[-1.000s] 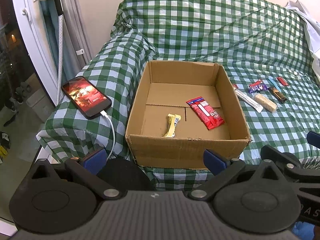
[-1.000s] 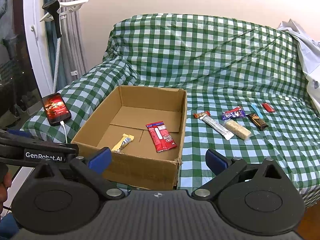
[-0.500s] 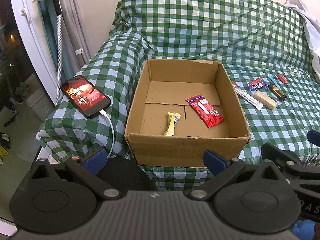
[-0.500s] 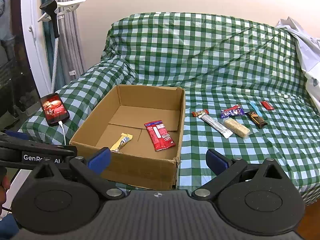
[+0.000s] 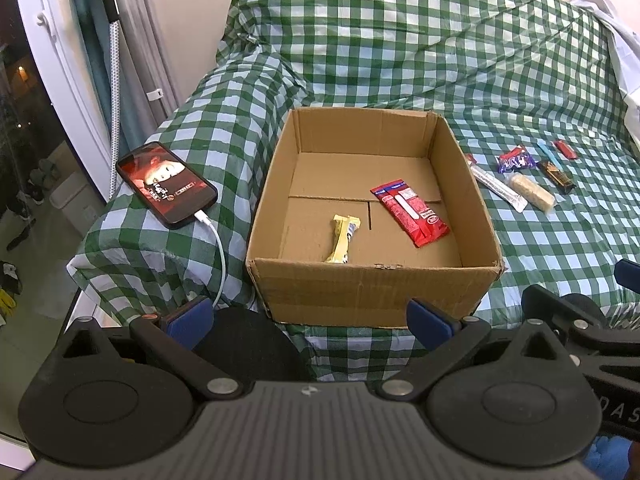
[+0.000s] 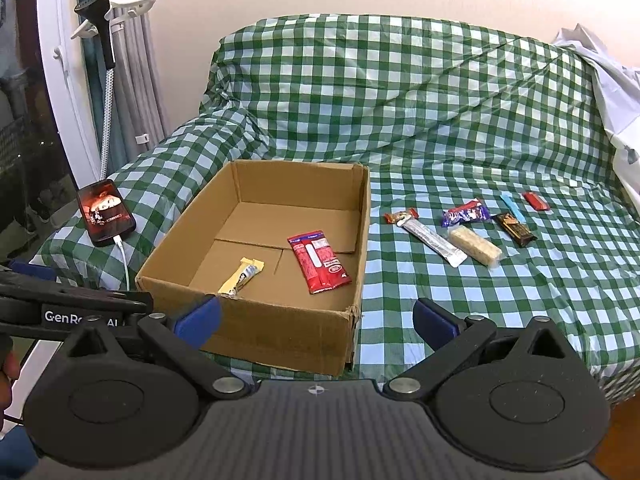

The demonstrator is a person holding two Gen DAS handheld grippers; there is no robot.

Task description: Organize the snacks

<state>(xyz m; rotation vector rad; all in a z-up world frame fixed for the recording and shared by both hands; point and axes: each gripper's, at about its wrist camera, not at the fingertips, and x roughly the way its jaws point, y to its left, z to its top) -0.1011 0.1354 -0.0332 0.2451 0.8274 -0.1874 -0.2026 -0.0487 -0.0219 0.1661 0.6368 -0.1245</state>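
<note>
Box: cardboard box (image 6: 256,276) sits open-topped at the bed's (image 6: 460,120) front edge, toward its left corner, within easy reach for loading.
Packed: red packet (image 6: 319,262) and yellow bar (image 6: 241,275) lie flat on the box floor, apart.
Unpacked: silver stick (image 6: 434,241), pale bar (image 6: 475,246), purple wrapper (image 6: 466,213), dark bar (image 6: 515,230), blue strip (image 6: 512,207) and small red piece (image 6: 536,201) lie on the bed right of the box, spread singly, apparently so each can be pinched alone.
Left tongs (image 5: 308,316): released, holding nothing, before the box front.
Right tongs (image 6: 316,316): released, holding nothing, by the box's front right corner.
Bystander: phone (image 5: 167,184) on charge, at the bed's left edge.
Judgement: sorting is partly done.
</note>
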